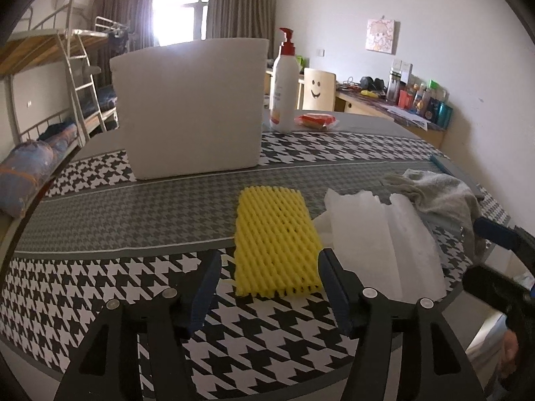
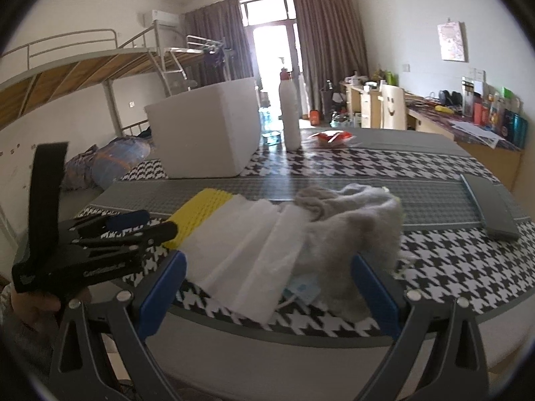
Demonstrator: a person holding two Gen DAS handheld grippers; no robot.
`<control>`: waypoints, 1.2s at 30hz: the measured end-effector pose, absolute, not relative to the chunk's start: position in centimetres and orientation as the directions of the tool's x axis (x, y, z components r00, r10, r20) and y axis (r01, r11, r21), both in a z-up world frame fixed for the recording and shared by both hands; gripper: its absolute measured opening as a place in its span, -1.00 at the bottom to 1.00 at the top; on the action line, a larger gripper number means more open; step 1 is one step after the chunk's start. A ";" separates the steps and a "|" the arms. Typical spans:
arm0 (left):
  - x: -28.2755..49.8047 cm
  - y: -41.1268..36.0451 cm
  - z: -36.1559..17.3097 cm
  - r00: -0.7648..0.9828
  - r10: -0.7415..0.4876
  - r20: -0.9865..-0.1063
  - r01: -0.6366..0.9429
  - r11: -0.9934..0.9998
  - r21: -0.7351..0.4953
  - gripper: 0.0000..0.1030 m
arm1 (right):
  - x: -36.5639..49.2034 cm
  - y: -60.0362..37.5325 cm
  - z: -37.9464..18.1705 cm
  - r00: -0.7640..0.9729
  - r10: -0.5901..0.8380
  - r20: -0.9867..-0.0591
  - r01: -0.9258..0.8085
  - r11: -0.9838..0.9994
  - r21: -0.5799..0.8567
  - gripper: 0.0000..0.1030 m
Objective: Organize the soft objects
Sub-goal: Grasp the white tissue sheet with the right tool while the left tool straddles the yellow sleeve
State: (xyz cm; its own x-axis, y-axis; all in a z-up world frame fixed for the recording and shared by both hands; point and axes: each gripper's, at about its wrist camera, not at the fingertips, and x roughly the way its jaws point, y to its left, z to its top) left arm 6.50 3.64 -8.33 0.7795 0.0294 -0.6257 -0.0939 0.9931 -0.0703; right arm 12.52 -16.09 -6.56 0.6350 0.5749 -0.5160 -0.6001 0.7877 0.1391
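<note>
1. White foam box (image 1: 190, 107): set ahead and left of the left gripper (image 1: 269, 287), well apart, on the houndstooth-covered table (image 1: 100, 280). Its inside is hidden by the near wall; contents cannot be told.
2. Yellow foam net (image 1: 274, 244): laid flat just ahead of the left gripper. The jaws are spread, with nothing between them, and the net's near edge is seen in the gap.
3. White foam sheets (image 2: 240, 254): spread just ahead of the right gripper (image 2: 267, 287), between the net and the cloth, partly overlapped by the cloth.
4. Grey cloth (image 2: 354, 220): crumpled ahead and right of the right gripper's centre, touching the sheets. The jaws are held wide apart and empty.
5. Pale blue item (image 2: 302, 289): tucked under cloth and sheets; mostly hidden, identity uncertain.
6. Step judged in hand: an approach to the soft pile, nothing yet gathered. The box is judged the likely destination.
7. Next move judged to call for: lowering one gripper's jaws over a thin edge and closing gently, since flat foam offers little to pinch.
</note>
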 end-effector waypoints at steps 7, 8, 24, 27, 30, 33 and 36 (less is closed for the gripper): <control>6.0 4.7 -8.2 0.788 0.039 -0.614 -0.118 0.989 -0.088 0.24 | 12.7 -14.4 -7.0 0.581 0.611 -0.538 -0.641 0.751 0.159 0.95; 5.9 4.9 -8.2 0.789 0.042 -0.613 -0.122 0.989 -0.089 0.25 | 12.9 -14.1 -7.2 0.571 0.615 -0.544 -0.646 0.746 0.165 0.95; 5.1 5.8 -8.4 0.800 0.027 -0.599 -0.117 0.987 -0.112 0.26 | 11.9 -12.6 -5.7 0.586 0.630 -0.509 -0.673 0.729 0.129 0.57; 4.8 6.0 -8.3 0.802 0.029 -0.596 -0.120 0.986 -0.113 0.26 | 13.1 -11.6 -6.7 0.556 0.602 -0.573 -0.656 0.741 0.142 0.57; 4.8 6.4 -8.4 0.799 0.036 -0.600 -0.131 0.985 -0.115 0.26 | 14.0 -10.7 -7.6 0.538 0.572 -0.619 -0.643 0.754 0.138 0.57; 4.8 6.3 -8.4 0.800 0.033 -0.599 -0.126 0.986 -0.113 0.26 | 14.5 -10.3 -8.1 0.544 0.539 -0.643 -0.622 0.774 0.122 0.57; 4.8 6.3 -8.4 0.801 0.028 -0.597 -0.120 0.986 -0.115 0.26 | 15.1 -10.1 -8.7 0.545 0.503 -0.671 -0.603 0.791 0.103 0.57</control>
State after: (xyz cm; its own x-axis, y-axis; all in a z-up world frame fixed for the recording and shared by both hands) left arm 4.79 6.26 -8.36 0.8014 0.0281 -0.5975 -0.1202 0.9861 -0.1148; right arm 15.07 -10.08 -8.74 0.5453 0.5027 -0.6708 -0.6027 0.7913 0.1031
